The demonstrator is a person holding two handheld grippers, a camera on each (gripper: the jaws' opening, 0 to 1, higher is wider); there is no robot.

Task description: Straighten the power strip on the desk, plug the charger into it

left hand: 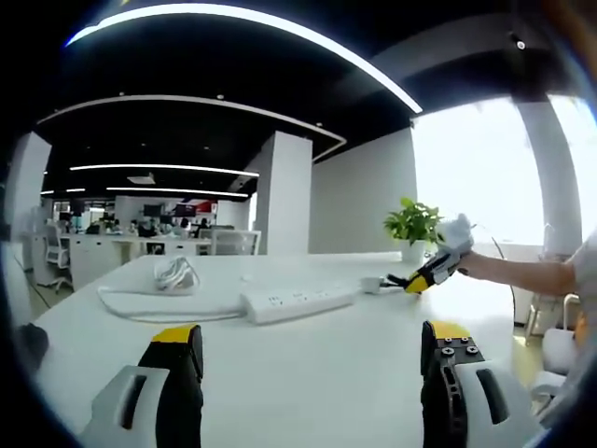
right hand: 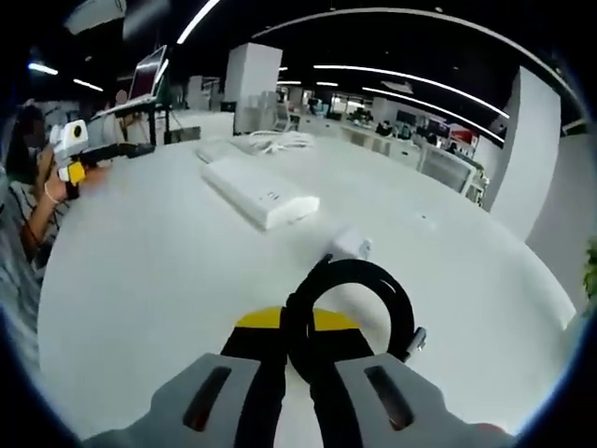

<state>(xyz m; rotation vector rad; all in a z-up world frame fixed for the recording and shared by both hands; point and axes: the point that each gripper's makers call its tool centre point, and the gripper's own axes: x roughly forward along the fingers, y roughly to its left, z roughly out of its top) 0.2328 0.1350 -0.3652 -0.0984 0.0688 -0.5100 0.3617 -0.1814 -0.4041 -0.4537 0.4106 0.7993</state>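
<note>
The right gripper (right hand: 297, 347) has its jaws pressed together on a loop of the black cable (right hand: 359, 280), low over the white desk (right hand: 159, 280). The cable runs to the small white charger (right hand: 349, 245) lying on the desk just past the jaws. A little further on lies the white power strip (right hand: 261, 191), at a slant, with its white cord (right hand: 280, 140) piled behind it. The left gripper (left hand: 312, 359) hangs above the desk with its jaws spread wide and nothing between them. Beyond it the power strip (left hand: 298, 301) lies across the desk, and a green plant (left hand: 413, 224) stands behind.
</note>
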